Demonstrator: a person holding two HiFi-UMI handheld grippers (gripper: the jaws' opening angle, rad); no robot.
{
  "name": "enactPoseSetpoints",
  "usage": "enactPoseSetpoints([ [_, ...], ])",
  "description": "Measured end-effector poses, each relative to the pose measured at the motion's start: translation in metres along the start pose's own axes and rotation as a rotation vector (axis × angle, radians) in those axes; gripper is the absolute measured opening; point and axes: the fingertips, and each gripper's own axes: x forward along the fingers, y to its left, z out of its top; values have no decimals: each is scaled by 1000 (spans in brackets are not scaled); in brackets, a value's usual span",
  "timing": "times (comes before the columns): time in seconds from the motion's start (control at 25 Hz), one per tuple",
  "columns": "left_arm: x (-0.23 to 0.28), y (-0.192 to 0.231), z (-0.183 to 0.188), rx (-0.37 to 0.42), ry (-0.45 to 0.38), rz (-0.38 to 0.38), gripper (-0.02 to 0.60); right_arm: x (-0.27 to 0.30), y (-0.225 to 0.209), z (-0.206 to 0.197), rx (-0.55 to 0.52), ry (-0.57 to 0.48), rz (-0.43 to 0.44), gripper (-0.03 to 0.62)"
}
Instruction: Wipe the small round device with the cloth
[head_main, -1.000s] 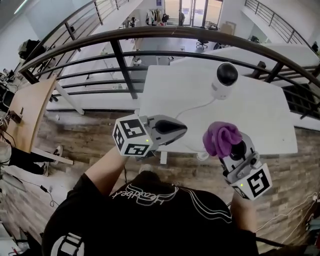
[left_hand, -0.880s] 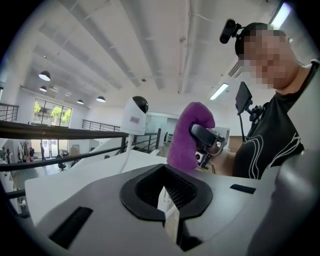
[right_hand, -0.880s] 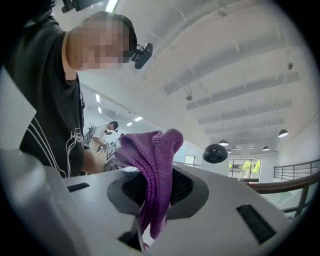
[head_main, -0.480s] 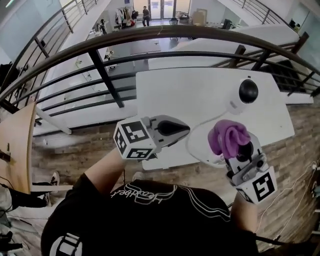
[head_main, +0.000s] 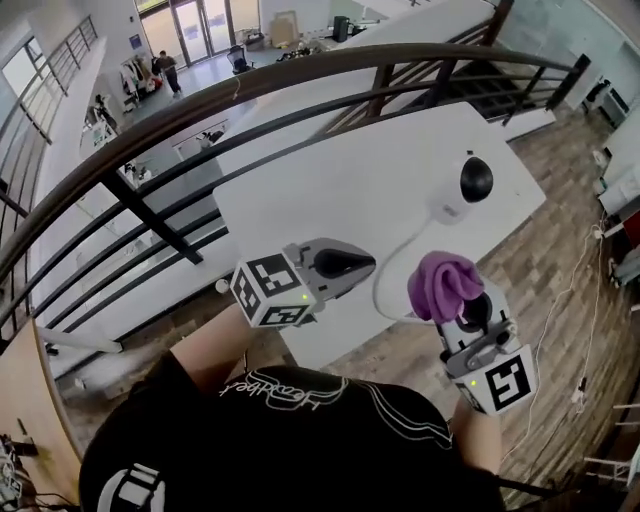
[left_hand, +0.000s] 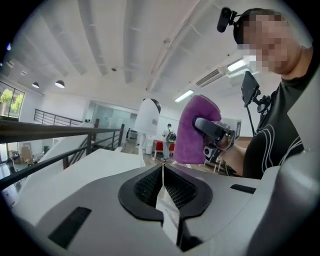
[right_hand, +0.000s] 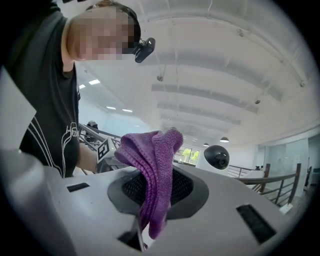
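Left gripper (head_main: 354, 266), left of the white dome camera (head_main: 462, 188), has its jaws together, empty. Right gripper (head_main: 462, 312) – nearer the person than the camera – clamps the soft purple cloth (head_main: 440, 283). The camera (probably light, glossy) may slide – brace its base.

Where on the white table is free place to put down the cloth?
The table is bare across its far and left part, between the railing and the round device. It is crowded at the near right edge: the cable loops there, with the left claw and the right claw, holding the purple cloth, beside it.
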Motion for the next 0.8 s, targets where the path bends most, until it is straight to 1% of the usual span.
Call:
enactPoseSetpoints([
  [0.12, 10, 13, -2, -10, 16, -8, 9, -9, -6, -3, -1, 5, -55, 58],
  [0.24, 24, 21, -10, -17, 68, -32, 16, -20, -18, -15, -3, 45, -110, 58],
  [0.36, 36, 28, -19, -2, 128, -79, 89, -24, -29, -20, 1, 70, -166, 58],
  [0.44, 41, 40, -27, -11, 147, -110, 97, -19, -30, -23, -3, 90, -212, 58],
  [0.52, 44, 53, -37, -44, 156, -156, 100, -9, -26, -29, -13, 124, -269, 58],
  [0.6, 49, 63, -49, -65, 172, -219, 101, 2, -21, -35, -25, 156, -340, 58],
  [0.68, 55, 68, -57, -69, 192, -289, 103, 11, -17, -37, -36, 188, -418, 58],
  [0.8, 60, 70, -61, -75, 208, -391, 107, 16, -13, -40, -38, 234, -527, 58],
])
